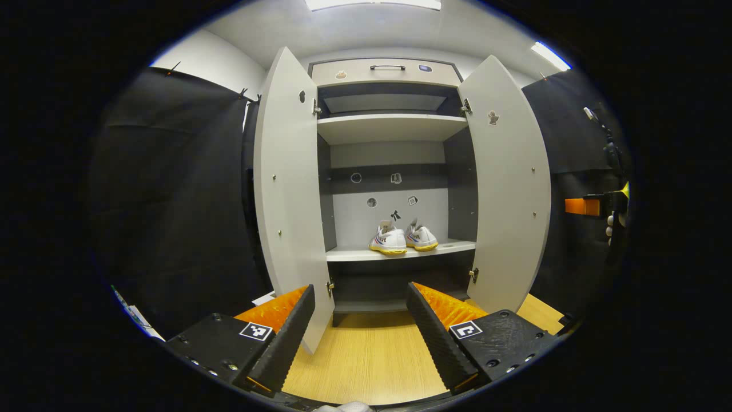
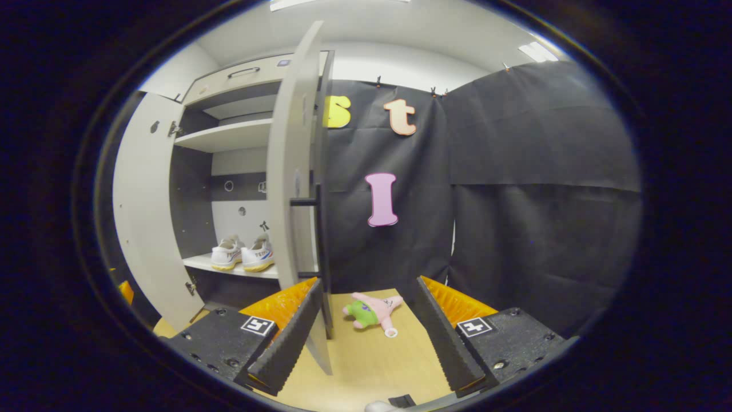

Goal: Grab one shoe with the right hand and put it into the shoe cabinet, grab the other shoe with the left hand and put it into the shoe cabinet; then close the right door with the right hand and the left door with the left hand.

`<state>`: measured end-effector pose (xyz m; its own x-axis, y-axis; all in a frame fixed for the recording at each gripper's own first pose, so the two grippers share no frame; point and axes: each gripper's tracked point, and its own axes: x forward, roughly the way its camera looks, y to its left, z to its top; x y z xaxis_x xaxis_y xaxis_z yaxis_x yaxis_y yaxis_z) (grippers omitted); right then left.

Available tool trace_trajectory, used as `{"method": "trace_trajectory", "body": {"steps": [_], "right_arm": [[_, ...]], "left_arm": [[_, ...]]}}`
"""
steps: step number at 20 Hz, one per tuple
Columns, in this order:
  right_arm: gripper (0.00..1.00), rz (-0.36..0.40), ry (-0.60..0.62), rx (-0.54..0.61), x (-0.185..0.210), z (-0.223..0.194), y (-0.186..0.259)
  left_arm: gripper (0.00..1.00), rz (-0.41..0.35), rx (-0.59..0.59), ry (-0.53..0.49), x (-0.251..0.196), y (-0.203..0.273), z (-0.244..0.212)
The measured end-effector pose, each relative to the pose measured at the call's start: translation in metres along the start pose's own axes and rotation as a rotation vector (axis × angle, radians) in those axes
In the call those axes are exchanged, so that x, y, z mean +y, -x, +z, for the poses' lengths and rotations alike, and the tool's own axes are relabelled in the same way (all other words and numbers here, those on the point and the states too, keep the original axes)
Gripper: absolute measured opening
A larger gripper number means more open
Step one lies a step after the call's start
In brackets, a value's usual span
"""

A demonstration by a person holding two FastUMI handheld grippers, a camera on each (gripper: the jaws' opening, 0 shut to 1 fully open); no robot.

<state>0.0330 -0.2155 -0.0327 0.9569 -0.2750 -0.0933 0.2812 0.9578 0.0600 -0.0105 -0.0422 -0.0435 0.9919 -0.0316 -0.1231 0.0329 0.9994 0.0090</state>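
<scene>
The shoe cabinet (image 1: pixel 389 129) stands with both doors swung out. Two white shoes with yellow soles (image 1: pixel 388 240) (image 1: pixel 422 237) sit side by side, heels outward, on its lower shelf (image 1: pixel 452 248). My left gripper (image 1: pixel 360 332) is open and empty, facing the cabinet, with the left door (image 1: pixel 294 189) just beside its left finger. My right gripper (image 2: pixel 363 332) is open too. The right door (image 2: pixel 289 189) stands edge-on, its lower corner reaching in beside the left finger, and its dark handle (image 2: pixel 303 201) faces the opening. The shoes (image 2: pixel 227 253) (image 2: pixel 257 252) show past that door.
A pink and green plush toy (image 2: pixel 372 312) lies on the wooden floor (image 2: pixel 366 366) beside the right door. An upper shelf (image 1: pixel 392 127) and a top drawer (image 1: pixel 386 71) belong to the cabinet. A hand holding the other gripper (image 1: pixel 595 206) shows at the far right. Black cloth walls surround the booth.
</scene>
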Motion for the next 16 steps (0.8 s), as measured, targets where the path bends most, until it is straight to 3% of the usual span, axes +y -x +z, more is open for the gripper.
{"method": "trace_trajectory", "body": {"steps": [6,9,16], "right_arm": [[1.00,0.087,0.017,0.005,0.014,0.024,-0.057],[0.94,0.141,0.027,-0.005,0.021,0.025,-0.060],[0.93,0.198,0.029,0.001,0.054,0.023,-0.050]], "left_arm": [[0.96,0.057,0.025,0.028,-0.016,-0.010,-0.002],[0.96,0.094,0.026,0.035,-0.011,-0.017,-0.001],[0.96,0.076,0.049,0.049,-0.012,-0.031,-0.009]]}}
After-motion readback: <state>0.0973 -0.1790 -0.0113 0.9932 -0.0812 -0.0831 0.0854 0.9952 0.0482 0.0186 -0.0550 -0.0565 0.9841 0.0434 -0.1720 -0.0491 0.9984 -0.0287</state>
